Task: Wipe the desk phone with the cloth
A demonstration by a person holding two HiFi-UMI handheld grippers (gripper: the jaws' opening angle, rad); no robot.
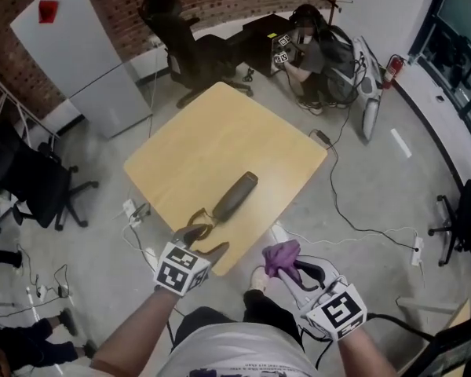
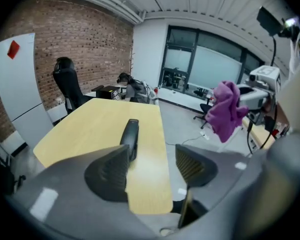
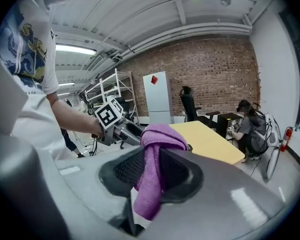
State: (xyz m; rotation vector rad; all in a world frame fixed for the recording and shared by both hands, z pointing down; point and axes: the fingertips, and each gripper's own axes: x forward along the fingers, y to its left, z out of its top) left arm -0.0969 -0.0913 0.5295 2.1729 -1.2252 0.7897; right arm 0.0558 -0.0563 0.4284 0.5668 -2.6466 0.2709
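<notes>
A dark grey phone handset [image 1: 234,197] lies alone on the light wooden table [image 1: 220,132], near its front edge. My left gripper [image 1: 206,238] hovers over that edge just short of the handset's near end, jaws open with nothing between them. In the left gripper view the handset [image 2: 130,136] runs away from the left jaw across the table [image 2: 90,124], and the left gripper [image 2: 152,159] is parted. My right gripper [image 1: 294,269] is off the table to the right, shut on a purple cloth [image 1: 281,258]. The cloth [image 3: 152,174] hangs bunched between that right gripper's [image 3: 151,171] pads.
A black office chair [image 1: 177,42] and a white cabinet [image 1: 82,49] stand behind the table. A person [image 1: 314,49] sits on the floor at the back right. Another chair [image 1: 31,187] is at the left. Cables and a power strip [image 1: 133,210] lie on the floor.
</notes>
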